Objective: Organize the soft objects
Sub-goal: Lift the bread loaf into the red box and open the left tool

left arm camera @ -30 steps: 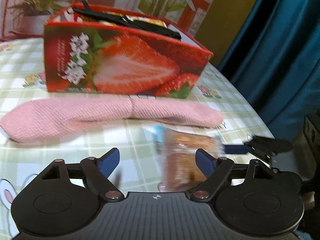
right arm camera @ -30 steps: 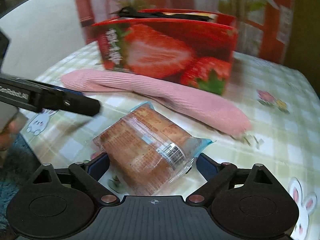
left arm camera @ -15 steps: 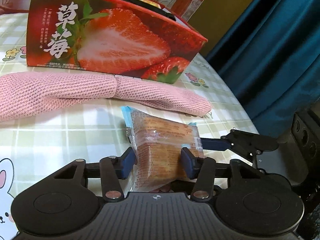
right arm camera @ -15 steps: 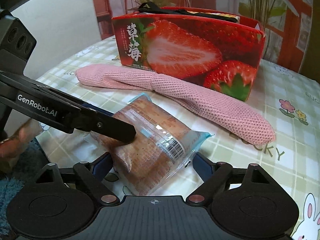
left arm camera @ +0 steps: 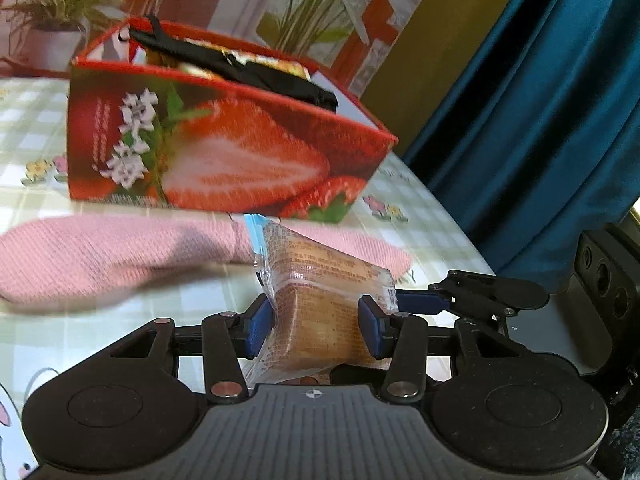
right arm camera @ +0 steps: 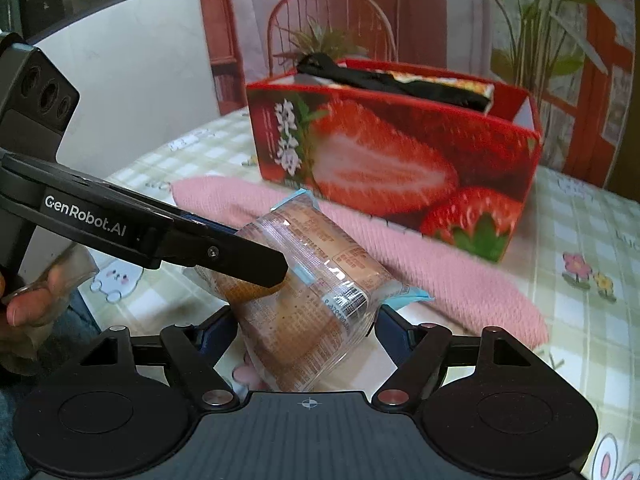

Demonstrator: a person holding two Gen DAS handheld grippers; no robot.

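A wrapped bread pack (left arm camera: 320, 292) is lifted off the table. My left gripper (left arm camera: 316, 320) is shut on it from both sides. In the right wrist view the same pack (right arm camera: 308, 292) sits between the fingers of my right gripper (right arm camera: 304, 328), which is shut on it; the left gripper's arm (right arm camera: 160, 236) crosses from the left. A long pink knitted cloth (left arm camera: 120, 256) lies on the table in front of a red strawberry box (left arm camera: 216, 144), which holds dark items (left arm camera: 240, 68). The cloth (right arm camera: 440, 276) and box (right arm camera: 392, 160) also show in the right wrist view.
A checked tablecloth (right arm camera: 592, 240) covers the table (left arm camera: 36, 128). A blue curtain (left arm camera: 540, 120) hangs past the table's right edge. Potted plants (left arm camera: 56, 20) and a chair (right arm camera: 332, 20) stand behind the box. A hand (right arm camera: 28, 300) holds the left gripper.
The bread pack has risen off the table with both grippers on it. The right gripper has closed in on the pack. The box now appears lower and farther.
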